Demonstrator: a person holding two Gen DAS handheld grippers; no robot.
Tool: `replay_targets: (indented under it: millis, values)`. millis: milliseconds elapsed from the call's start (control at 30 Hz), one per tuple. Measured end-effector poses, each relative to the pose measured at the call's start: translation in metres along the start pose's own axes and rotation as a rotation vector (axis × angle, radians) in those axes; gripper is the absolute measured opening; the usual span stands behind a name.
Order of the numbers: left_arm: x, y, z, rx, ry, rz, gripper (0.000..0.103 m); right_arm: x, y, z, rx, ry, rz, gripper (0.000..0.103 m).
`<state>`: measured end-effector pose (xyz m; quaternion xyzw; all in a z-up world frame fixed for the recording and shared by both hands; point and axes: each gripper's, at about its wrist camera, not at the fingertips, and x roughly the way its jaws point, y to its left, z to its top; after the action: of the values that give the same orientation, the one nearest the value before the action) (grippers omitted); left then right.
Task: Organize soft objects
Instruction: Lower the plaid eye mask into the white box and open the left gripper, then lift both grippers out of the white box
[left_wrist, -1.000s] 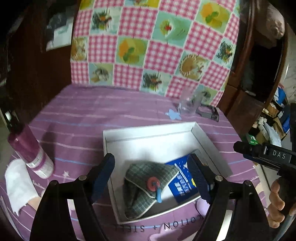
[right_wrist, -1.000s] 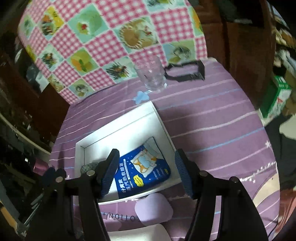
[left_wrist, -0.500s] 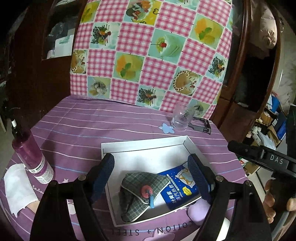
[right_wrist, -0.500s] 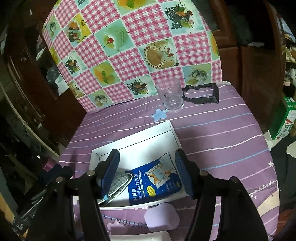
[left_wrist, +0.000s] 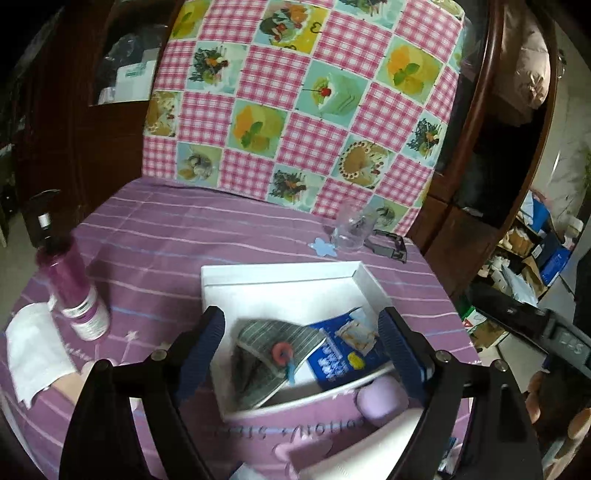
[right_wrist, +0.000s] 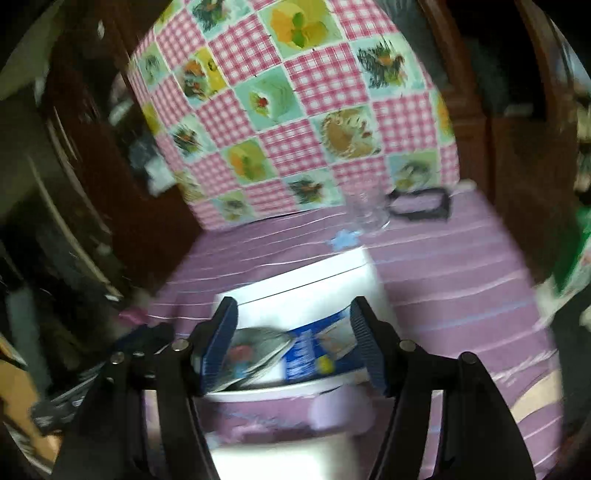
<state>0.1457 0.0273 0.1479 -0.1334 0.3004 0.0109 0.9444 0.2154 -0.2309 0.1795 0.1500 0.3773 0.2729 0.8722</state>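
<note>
Plaid fabric pouch (left_wrist: 271, 354) and blue sachet (left_wrist: 341, 350) lie in white box (left_wrist: 280, 271) on counter; left hand-held gripper (left_wrist: 306, 350) and right hand-held gripper (right_wrist: 293, 345) both empty, jaws opening above box; pouch looks light, limp – pinch folded edge

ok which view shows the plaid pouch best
The left wrist view: the plaid pouch lies sharp in the white box, its red ring and blue tab clear. The right wrist view is motion-blurred and shows the pouch only as a grey smear, partly behind a finger.
</note>
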Motion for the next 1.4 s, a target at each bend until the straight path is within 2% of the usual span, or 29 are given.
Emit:
replay_targets:
  millis: [67,133,200,267,333,367,467,567,633,800,933,1033,1067,1200,1400]
  values:
    - [-0.01,0.002,-0.006,0.007,-0.01,0.066,0.086,-0.006,-0.009,-0.013,0.039,0.018,0.031,0.068]
    - [-0.021,0.007,-0.016,-0.003,-0.026,0.098,0.086,-0.017,-0.011,-0.027,-0.021,-0.011,-0.041,0.068]
    - [-0.033,0.016,-0.032,-0.023,-0.053,0.084,0.086,-0.03,-0.009,-0.042,-0.107,-0.033,-0.08,0.068]
    - [-0.041,0.023,-0.046,-0.018,-0.069,0.078,0.086,-0.041,-0.009,-0.056,-0.164,-0.032,-0.062,0.068]
    - [-0.042,0.027,-0.058,0.007,-0.063,0.093,0.086,-0.052,-0.014,-0.076,-0.171,-0.016,-0.065,0.068]
    - [-0.041,0.028,-0.063,0.025,-0.055,0.097,0.086,-0.058,-0.017,-0.084,-0.169,-0.029,-0.101,0.068]
    - [-0.035,0.032,-0.08,0.076,-0.016,0.06,0.085,-0.071,-0.022,-0.104,-0.198,-0.064,-0.165,0.068]
    - [-0.034,0.039,-0.095,0.057,-0.012,0.017,0.085,-0.081,-0.024,-0.124,-0.205,-0.073,-0.164,0.068]
    - [-0.034,0.042,-0.103,0.04,-0.024,0.026,0.084,-0.087,-0.026,-0.136,-0.188,-0.081,-0.147,0.068]
    - [-0.031,0.04,-0.119,0.06,-0.006,0.091,0.085,-0.08,-0.031,-0.158,-0.195,-0.02,-0.175,0.068]
    - [-0.037,0.047,-0.12,0.021,-0.025,0.06,0.085,-0.061,-0.027,-0.172,-0.258,0.091,-0.236,0.068]
    - [-0.035,0.05,-0.12,0.01,-0.023,0.095,0.085,-0.053,-0.026,-0.176,-0.263,0.13,-0.21,0.068]
    - [-0.034,0.05,-0.12,0.006,-0.018,0.097,0.085,-0.053,-0.028,-0.176,-0.256,0.134,-0.207,0.069]
    - [-0.028,0.049,-0.124,0.0,0.022,0.083,0.085,-0.049,-0.041,-0.174,-0.191,0.153,-0.273,0.093]
    - [-0.025,0.034,-0.13,0.071,0.028,0.102,0.085,-0.046,-0.049,-0.175,-0.12,0.175,-0.258,0.096]
